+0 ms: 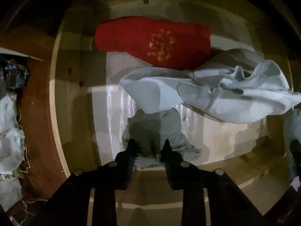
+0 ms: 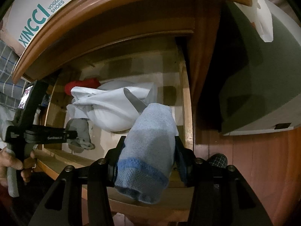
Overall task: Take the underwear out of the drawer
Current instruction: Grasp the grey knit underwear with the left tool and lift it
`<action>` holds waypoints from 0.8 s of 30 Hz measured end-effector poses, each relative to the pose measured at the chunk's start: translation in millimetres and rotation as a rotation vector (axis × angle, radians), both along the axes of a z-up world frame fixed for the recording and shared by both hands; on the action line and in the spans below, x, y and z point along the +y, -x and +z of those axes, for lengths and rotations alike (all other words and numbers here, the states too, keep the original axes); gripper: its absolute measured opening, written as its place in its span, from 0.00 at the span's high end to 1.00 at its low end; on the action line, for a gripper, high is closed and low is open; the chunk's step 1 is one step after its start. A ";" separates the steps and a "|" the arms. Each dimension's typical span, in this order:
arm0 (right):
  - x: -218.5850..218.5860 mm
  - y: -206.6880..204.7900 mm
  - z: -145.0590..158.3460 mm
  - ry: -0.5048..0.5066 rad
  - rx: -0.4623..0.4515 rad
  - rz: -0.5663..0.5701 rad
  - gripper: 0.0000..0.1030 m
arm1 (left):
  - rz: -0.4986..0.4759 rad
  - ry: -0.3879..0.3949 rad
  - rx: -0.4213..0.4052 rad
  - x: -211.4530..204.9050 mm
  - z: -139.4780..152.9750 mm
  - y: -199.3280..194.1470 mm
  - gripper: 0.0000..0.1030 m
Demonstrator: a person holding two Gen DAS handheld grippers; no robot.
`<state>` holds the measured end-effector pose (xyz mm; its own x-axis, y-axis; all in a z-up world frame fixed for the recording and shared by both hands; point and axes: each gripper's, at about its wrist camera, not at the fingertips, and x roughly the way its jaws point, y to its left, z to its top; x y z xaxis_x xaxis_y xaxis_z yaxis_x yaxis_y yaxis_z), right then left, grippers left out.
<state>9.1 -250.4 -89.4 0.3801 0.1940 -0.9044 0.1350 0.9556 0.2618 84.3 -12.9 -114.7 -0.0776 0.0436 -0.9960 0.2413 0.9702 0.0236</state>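
Black fingers [image 1: 132, 146] of the left gripper [image 1: 149, 146] fill the bottom of the left wrist view, pointing straight down into the open drawer [image 1: 56, 98]. They are pinched on a crumpled grey garment [image 1: 152, 130] that lies on the drawer's pale floor. Just beyond it sprawls a loose white garment [image 1: 216, 92], and behind that, near the back wall, sits a folded red cloth [image 1: 150, 41] with a yellow print. Outside the drawer on the left lies a patterned cloth [image 1: 9, 131] on a brown floor.

Closest in the right wrist view, the right gripper [image 2: 146, 150] clamps a rolled light-blue garment [image 2: 148, 150] with a darker blue band, held above the drawer's front edge [image 2: 62, 160]. Further left, a hand [image 2: 11, 165] holds the left gripper [image 2: 75, 134], which is closed on the grey garment [image 2: 80, 131]. The white garment [image 2: 112, 109] and red cloth [image 2: 82, 84] lie behind. A shoe box [image 2: 37, 9] rests on the cabinet top.
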 end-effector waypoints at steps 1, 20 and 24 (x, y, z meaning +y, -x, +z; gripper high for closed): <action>0.5 -0.3 -0.3 0.003 0.001 0.000 0.56 | 0.003 -0.002 -0.005 3.0 2.8 0.0 0.76; 10.6 2.1 -0.7 0.035 -0.028 0.042 0.56 | -0.014 0.048 -0.120 -3.9 61.8 46.9 0.83; 12.7 3.0 0.3 0.037 -0.034 0.054 0.56 | -0.023 0.069 -0.147 3.8 69.9 50.0 0.83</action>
